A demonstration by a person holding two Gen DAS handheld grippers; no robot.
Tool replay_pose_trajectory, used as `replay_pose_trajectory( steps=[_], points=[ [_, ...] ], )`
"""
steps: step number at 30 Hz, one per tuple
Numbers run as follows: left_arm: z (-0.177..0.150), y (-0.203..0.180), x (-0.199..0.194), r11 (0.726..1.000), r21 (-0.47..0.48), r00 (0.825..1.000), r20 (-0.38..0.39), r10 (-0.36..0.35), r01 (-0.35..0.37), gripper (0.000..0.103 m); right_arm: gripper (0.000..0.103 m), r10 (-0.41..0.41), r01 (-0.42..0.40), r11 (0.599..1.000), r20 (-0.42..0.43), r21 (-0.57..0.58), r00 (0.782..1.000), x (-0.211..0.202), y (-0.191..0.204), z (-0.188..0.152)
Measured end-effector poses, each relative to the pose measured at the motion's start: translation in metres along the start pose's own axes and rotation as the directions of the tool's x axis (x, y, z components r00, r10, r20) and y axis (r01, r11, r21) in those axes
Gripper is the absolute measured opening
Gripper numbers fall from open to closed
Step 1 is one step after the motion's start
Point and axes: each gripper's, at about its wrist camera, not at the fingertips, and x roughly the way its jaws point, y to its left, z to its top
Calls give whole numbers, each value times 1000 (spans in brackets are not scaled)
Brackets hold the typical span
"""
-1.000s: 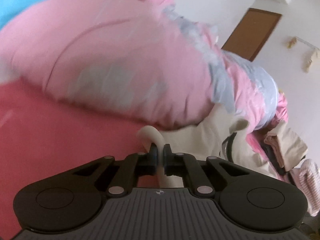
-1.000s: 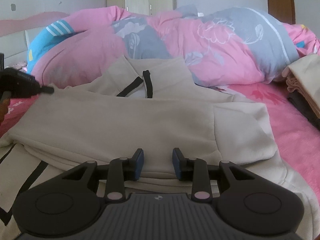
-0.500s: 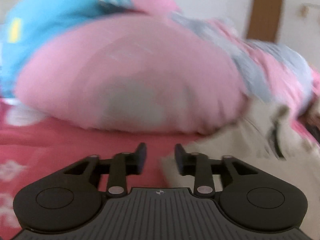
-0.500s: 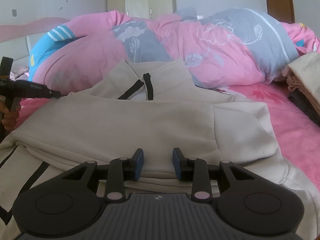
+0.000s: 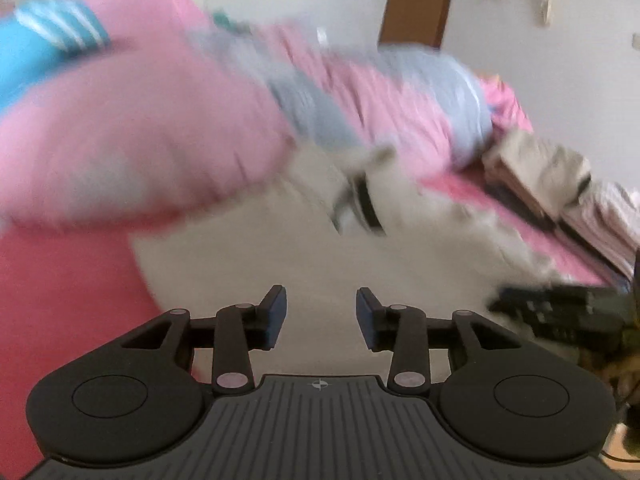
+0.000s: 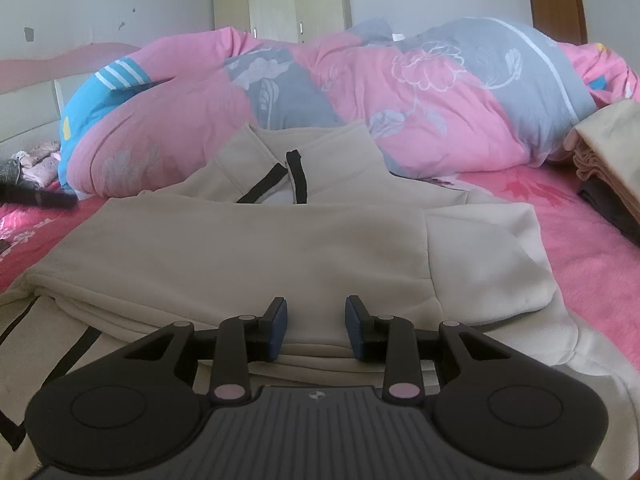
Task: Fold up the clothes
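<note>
Hovering just over the near hem of the cream sweatshirt (image 6: 248,248), my right gripper (image 6: 315,330) is keeping its blue-padded jaws partly apart with nothing pinched between them; the pads are sitting above the soft fleece folds. My left gripper (image 5: 321,318) is standing about as wide, its jaws empty too, over the blurred pale cloth of the same sweatshirt (image 5: 280,264) near the left edge of the bed.

I am seeing the garment lying flat on the bed's fuzzy pink sheet (image 6: 592,240), roughly in the middle. Its body is folded into a broad rectangle, one thick sleeve is lying doubled across the right side, and black tape trim is running along the near left corner. Farther back, its stand-up collar is showing a short black zip, open in a narrow V.

Beyond the collar, a puffy quilt (image 6: 440,92) in pink and grey with white flower outlines is heaping along the far edge. A rounded pink pillow (image 6: 152,144) with a blue striped corner is resting toward the far left corner. At the right edge, a stack of folded beige clothes (image 6: 612,148) is sitting.
</note>
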Motion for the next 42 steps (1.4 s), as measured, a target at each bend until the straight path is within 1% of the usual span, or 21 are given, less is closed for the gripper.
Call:
replay_pose_trajectory(
  steps=[1, 4, 9, 13, 15, 16, 18, 19, 20, 22, 24, 26, 28, 30, 33, 34, 35, 37, 39, 41, 42],
  points=[
    [-6, -1, 9, 1000, -14, 999, -37, 13, -13, 39, 34, -2, 2, 1000, 1, -2, 1000, 0, 0, 0],
    [-20, -7, 10, 999, -1, 999, 1, 47, -47, 41, 34, -5, 5, 1000, 5, -4, 1000, -1, 1, -1],
    [-20, -14, 12, 997, 28, 998, 1, 69, -69, 49, 34, -12, 12, 1000, 8, -6, 1000, -1, 2, -1],
    [-22, -22, 14, 994, 55, 995, 2, 96, -95, 58, 33, -52, 53, 997, 28, -57, 998, -9, 12, 9],
    [-20, -23, 16, 994, 48, 995, -10, 96, -95, 67, 33, -74, 78, 993, 46, -85, 996, -13, 15, 14],
    [-19, -24, 17, 994, 44, 995, -15, 96, -95, 75, 33, -97, 102, 990, 58, -101, 994, -15, 14, 18],
    [-16, -25, 19, 996, 35, 996, -32, 81, -80, 87, 33, -153, 158, 981, 52, -113, 987, -13, 2, 18],
    [-14, -26, 20, 998, 29, 997, -43, 65, -63, 102, 33, -192, 193, 977, 16, -94, 981, -8, -9, 16],
    [-14, -27, 21, 998, 21, 997, -51, 55, -54, 103, 31, -181, 181, 982, -3, -46, 983, -7, -22, 13],
    [-14, -31, 22, 997, 27, 996, -57, 74, -72, 103, 28, -155, 157, 986, -38, 52, 987, -3, -47, 9],
    [-15, -36, 22, 994, 51, 994, -61, 95, -92, 103, 24, -152, 158, 983, -59, 98, 987, -7, -50, 21],
    [-16, -36, 21, 995, 41, 994, -55, 98, -96, 103, 25, -148, 157, 977, -69, 147, 987, -9, -49, 37],
    [-17, -35, 21, 995, 32, 994, -51, 98, -96, 103, 25, -123, 124, 986, -21, 110, 992, -7, -39, 54],
    [-17, -37, 20, 994, 37, 993, -51, 106, -104, 103, 24, -99, 99, 994, -10, 53, 995, 5, -30, 67],
    [-18, -39, 19, 992, 36, 991, -46, 123, -121, 103, 17, -58, 60, 998, -91, 21, 994, 46, -22, 73],
    [-19, -40, 18, 992, 36, 991, -40, 124, -123, 103, 13, -140, 137, 990, -134, -32, 981, 59, -21, 70],
    [-19, -39, 16, 992, 33, 992, -30, 122, -121, 103, 0, -248, 235, 967, -166, -97, 954, 72, -23, 61],
    [-18, -37, 11, 994, 20, 994, -9, 105, -105, 103, 0, -204, 202, 979, -157, -28, 966, 70, -44, 49],
    [-15, -31, 5, 998, -5, 998, 10, 67, -67, 103, 0, -164, 182, 979, -176, 95, 971, 63, -58, 53],
    [-8, -27, 1, 999, -31, 999, 33, 31, -30, 103, 0, -173, 193, 976, -183, 97, 968, 63, -56, 55],
    [-3, -25, 2, 999, -36, 998, 42, 39, -38, 103, 0, -181, 202, 974, -188, 99, 965, 63, -54, 60]
  ],
)
